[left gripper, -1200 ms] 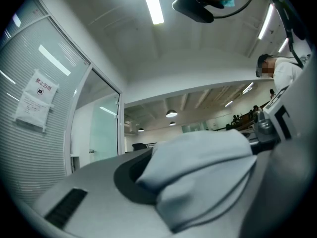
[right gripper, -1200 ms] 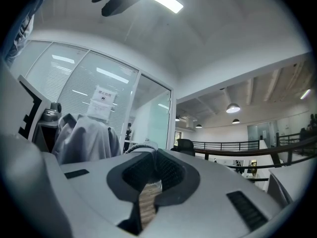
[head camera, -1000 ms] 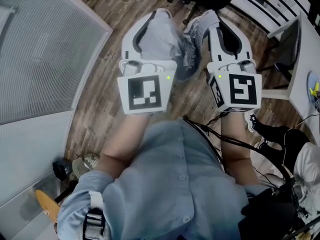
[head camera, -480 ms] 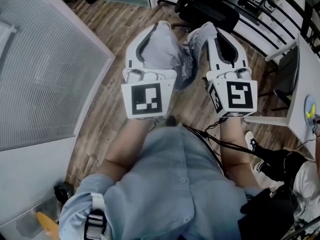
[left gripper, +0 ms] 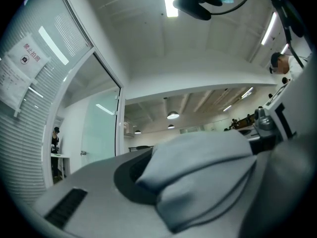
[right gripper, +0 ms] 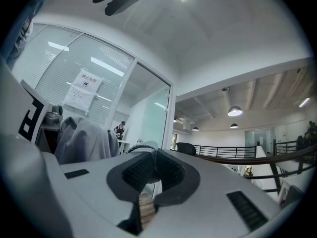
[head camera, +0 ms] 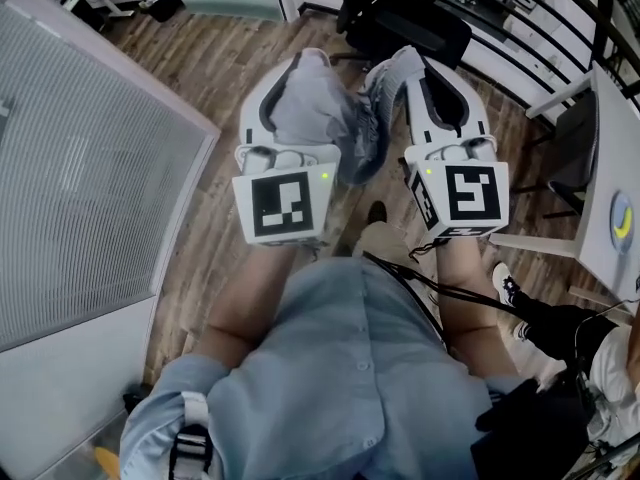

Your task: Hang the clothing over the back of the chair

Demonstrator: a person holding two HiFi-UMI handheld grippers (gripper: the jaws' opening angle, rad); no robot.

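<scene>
In the head view I hold a grey garment [head camera: 345, 133] slung between both grippers above the wooden floor. My left gripper [head camera: 303, 68] is shut on one end of the clothing, which bunches over its jaws [left gripper: 203, 167]. The right gripper [head camera: 408, 66] is shut on the other end; in its own view the jaws [right gripper: 155, 167] meet with a fold of cloth [right gripper: 143, 145] at their tip. A black office chair [head camera: 415, 28] stands just beyond the grippers, and its back [right gripper: 186, 148] also shows past the right jaws.
A glass partition with blinds [head camera: 90, 168] runs along the left. A white table [head camera: 612, 138] stands at the right, with a seated person's leg and shoe [head camera: 535, 303] below it. Black railings and shelving [head camera: 520, 8] line the far side.
Both grippers, still holding the garment, have travelled forward over the floor. The black chair now shows larger and closer ahead, and the partition's end has slid back on the left.
</scene>
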